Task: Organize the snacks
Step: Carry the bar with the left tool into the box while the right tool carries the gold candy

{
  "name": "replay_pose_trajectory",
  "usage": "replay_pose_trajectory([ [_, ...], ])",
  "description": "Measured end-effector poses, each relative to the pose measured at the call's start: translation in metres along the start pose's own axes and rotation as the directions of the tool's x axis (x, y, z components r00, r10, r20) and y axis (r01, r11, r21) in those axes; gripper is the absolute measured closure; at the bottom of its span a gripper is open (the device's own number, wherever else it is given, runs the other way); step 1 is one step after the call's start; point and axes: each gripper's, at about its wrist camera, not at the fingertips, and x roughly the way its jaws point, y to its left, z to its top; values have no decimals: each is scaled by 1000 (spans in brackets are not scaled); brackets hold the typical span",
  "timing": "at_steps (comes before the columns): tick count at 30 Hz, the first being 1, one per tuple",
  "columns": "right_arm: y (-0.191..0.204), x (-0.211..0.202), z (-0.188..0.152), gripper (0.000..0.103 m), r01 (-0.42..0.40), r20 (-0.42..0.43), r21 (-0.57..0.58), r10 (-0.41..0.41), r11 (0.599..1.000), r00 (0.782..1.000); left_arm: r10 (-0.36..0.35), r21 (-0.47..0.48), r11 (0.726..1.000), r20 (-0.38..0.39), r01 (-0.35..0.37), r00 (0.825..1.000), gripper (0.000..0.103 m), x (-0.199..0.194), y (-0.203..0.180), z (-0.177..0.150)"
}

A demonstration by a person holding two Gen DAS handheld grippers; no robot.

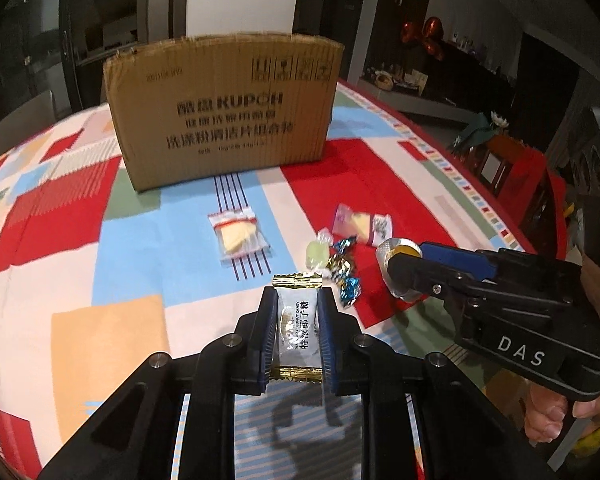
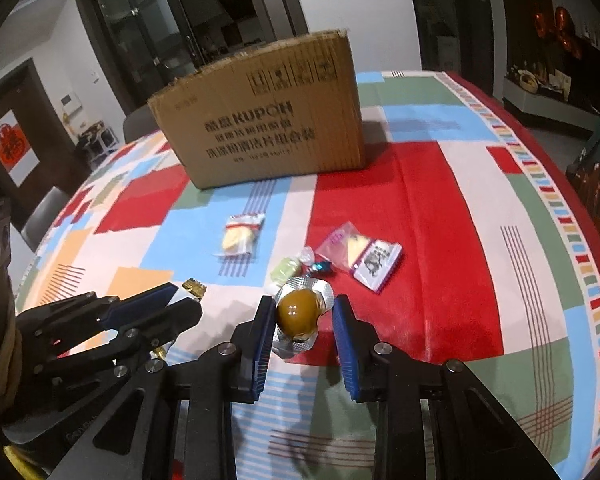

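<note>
Both grippers loaded, cardboard box [image 1: 224, 112] ahead

Left wrist view: left gripper [image 1: 298, 330] clamps the coconut candy [image 1: 296, 328] before the box. Right wrist view: right gripper [image 2: 304, 330] appears to pinch the foil-packed sweet [image 2: 300, 312] by its edge; that thin grip may slip

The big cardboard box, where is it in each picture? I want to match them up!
Left wrist view: the cardboard box stands top centre, at the far side of the table, behind the snacks.
Right wrist view: the cardboard box is also top centre, tilted a little, behind the snacks.
Shared landmark: the clear packet with a yellow snack lies just in front of it.
</note>
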Motion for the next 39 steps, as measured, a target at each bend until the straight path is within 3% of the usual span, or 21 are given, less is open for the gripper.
replay_pose_trajectory([
  [20, 19, -49, 58, 72, -80, 173, -28, 84, 996, 981, 50, -5, 999, 184, -50, 982, 82, -63, 7, 59],
  [29, 32, -62, 95, 72, -71, 264, -68, 87, 995, 961, 56, -12, 998, 245, -55, 968, 83, -75, 21, 91],
  [39, 39, -58, 138, 72, -57, 300, -97, 84, 994, 950, 80, -9, 997, 290, -81, 954, 84, -79, 35, 127],
])
